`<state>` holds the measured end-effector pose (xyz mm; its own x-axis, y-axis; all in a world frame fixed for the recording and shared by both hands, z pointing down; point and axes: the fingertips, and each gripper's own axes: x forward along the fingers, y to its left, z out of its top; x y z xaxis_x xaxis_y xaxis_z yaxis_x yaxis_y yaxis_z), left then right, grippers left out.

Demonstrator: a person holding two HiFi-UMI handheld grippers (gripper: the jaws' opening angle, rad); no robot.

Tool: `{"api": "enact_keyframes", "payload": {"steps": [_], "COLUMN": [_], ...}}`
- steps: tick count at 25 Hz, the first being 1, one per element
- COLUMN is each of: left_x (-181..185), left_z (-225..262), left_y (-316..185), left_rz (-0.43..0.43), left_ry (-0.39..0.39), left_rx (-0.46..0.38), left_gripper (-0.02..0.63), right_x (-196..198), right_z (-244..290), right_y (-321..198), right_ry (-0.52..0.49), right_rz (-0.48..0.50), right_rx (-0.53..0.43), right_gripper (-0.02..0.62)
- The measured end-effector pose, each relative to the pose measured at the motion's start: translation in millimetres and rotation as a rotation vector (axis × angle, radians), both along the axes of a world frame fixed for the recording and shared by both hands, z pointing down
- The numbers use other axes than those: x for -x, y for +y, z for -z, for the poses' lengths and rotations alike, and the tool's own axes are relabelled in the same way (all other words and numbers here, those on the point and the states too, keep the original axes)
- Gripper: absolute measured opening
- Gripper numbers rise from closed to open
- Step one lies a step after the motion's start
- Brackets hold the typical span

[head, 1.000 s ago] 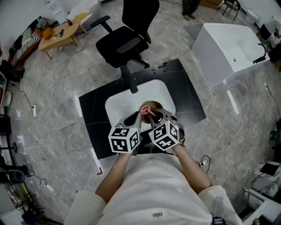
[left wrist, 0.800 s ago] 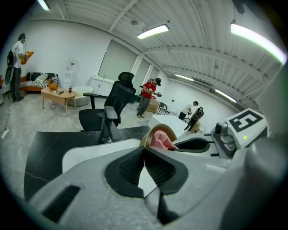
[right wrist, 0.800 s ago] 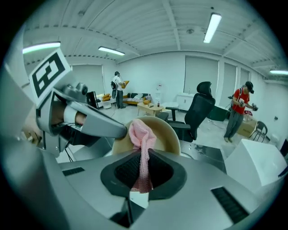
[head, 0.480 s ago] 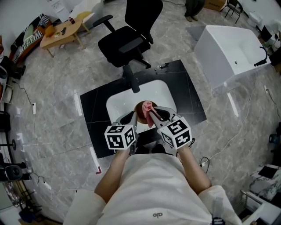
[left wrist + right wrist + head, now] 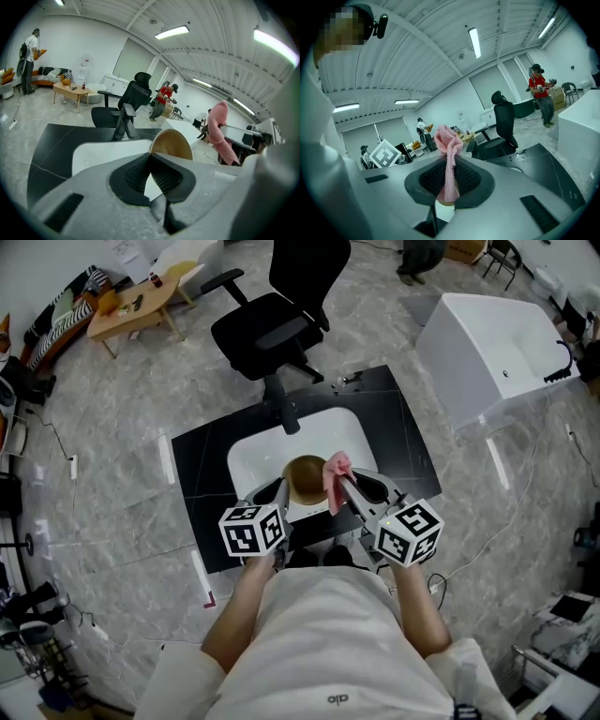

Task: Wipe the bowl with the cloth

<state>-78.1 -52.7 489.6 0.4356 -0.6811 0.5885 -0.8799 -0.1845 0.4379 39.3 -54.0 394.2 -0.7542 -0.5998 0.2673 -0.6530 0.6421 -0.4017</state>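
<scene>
A brown bowl (image 5: 305, 476) hangs tilted over the white sink (image 5: 253, 460), and my left gripper (image 5: 284, 486) is shut on its near rim. In the left gripper view the bowl (image 5: 172, 143) rises just past the closed jaws of the left gripper (image 5: 151, 157). My right gripper (image 5: 339, 484) is shut on a pink cloth (image 5: 337, 470), which stands up beside the bowl's right edge. In the right gripper view the cloth (image 5: 449, 140) is pinched between the pads of the right gripper (image 5: 449, 176). The cloth (image 5: 218, 129) also shows at the right of the left gripper view.
The sink is set in a black counter (image 5: 202, 484) with a dark faucet (image 5: 281, 409) at its far side. A black office chair (image 5: 272, 324) stands beyond it, a white tub (image 5: 487, 343) at the right, and a low wooden table (image 5: 131, 306) at the far left.
The right gripper has drawn the cloth out of the bowl and to the right, leaving the bowl's inside uncovered. The left gripper has shifted slightly left with the bowl.
</scene>
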Motion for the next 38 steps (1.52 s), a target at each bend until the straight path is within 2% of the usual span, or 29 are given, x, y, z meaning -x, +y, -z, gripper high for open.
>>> {"api": "enact_keyframes", "payload": {"steps": [5,9,17,22,29,32,36,38], "left_x": [3,8,9,9,4,5,1,1], "left_z": [-4,-13,-34,-55,-93,-112,-143,-157], "left_y": [3,5,12,12,6,1,-2,-2], "left_rz": [0.006,0.009,0.026,0.033,0.012,0.016,0.05,0.057], "left_ry": [-0.003,-0.018,-0.004,-0.007,-0.014,0.003,0.08,0.089], "left_rx": [0.018,0.039,0.113,0.166,0.246,0.289,0.377,0.413], "left_gripper": [0.015,0.015,0.017,0.017,0.017,0.017,0.017,0.017], "right_x": [-14,-22,-11,-1,-16,-18,-22,-23], "right_z": [-14,-27,-47,-58,-71,-78,-90,-95], "right_y": [12,26,50,61,52,45,38,37], "right_ry": [0.001,-0.036,-0.079,-0.048,-0.03,-0.022,-0.023,-0.022], "right_rz": [-0.023,-0.044,-0.032,0.013,-0.016,-0.022,-0.028,-0.023], "right_rx": [0.051,0.082,0.162,0.187,0.238,0.251,0.276,0.289], "right_gripper": [0.029,0.029,0.029,0.029,0.029,0.029,0.029,0.029]}}
